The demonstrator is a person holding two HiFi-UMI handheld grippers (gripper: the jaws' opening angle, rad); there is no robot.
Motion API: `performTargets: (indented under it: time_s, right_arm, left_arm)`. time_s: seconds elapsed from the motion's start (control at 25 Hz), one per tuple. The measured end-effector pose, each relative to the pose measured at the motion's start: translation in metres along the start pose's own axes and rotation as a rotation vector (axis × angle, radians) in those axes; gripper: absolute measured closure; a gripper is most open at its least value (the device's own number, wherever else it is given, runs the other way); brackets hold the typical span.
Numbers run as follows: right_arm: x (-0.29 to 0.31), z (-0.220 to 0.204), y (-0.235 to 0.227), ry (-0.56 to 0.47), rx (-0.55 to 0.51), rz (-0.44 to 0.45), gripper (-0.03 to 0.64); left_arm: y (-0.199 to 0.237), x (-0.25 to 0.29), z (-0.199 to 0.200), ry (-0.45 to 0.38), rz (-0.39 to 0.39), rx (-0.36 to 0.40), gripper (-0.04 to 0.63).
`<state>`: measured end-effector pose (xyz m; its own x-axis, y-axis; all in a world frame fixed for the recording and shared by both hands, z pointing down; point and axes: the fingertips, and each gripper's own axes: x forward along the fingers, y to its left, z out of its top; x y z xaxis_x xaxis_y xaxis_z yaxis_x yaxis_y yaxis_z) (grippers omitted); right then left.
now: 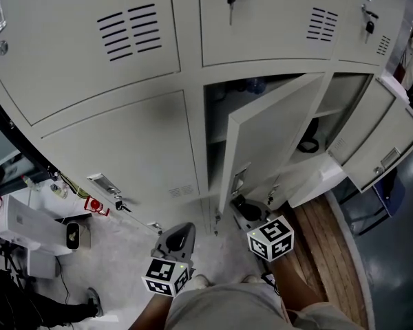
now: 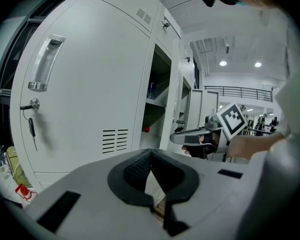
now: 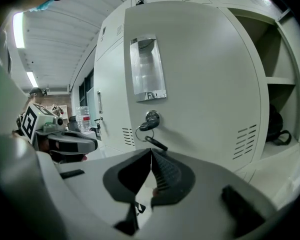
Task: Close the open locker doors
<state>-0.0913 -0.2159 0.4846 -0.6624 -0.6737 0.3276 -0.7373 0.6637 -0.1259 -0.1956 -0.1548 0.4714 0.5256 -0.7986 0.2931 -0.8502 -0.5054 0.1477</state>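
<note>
Locker door [image 1: 268,137] stood half open, right tongs [image 1: 242,206] pressed together on nothing just before its key [image 3: 149,121], left tongs [image 1: 181,236] likewise squeezed empty, facing closed door [image 1: 124,150], second open door [image 1: 385,139] far right.

locker doors [image 1: 268,139] pale grey-white | marker cubes [image 1: 270,238] black-and-white squares | left gripper [image 2: 150,153] grey, pads [image 2: 135,171] black ribbed | floor strip [image 1: 327,253] brown wood | key tag [image 1: 96,205] red

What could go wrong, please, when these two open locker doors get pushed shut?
The key hanging from the near door's lock sits right ahead of the shut right gripper; a push there might bend or snag it.
The black bag in the open locker could block its door if it sticks out.
</note>
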Motion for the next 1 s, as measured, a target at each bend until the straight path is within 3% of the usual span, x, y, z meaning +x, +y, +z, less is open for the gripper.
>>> performTargets:
  time_s: [1.0]
  right_arm:
    - [0.048, 0.018, -0.011, -0.006, -0.017, 0.018, 0.589]
  left_arm:
    - [0.038, -0.011, 0.002, -0.009, 0.098, -0.023, 0.581]
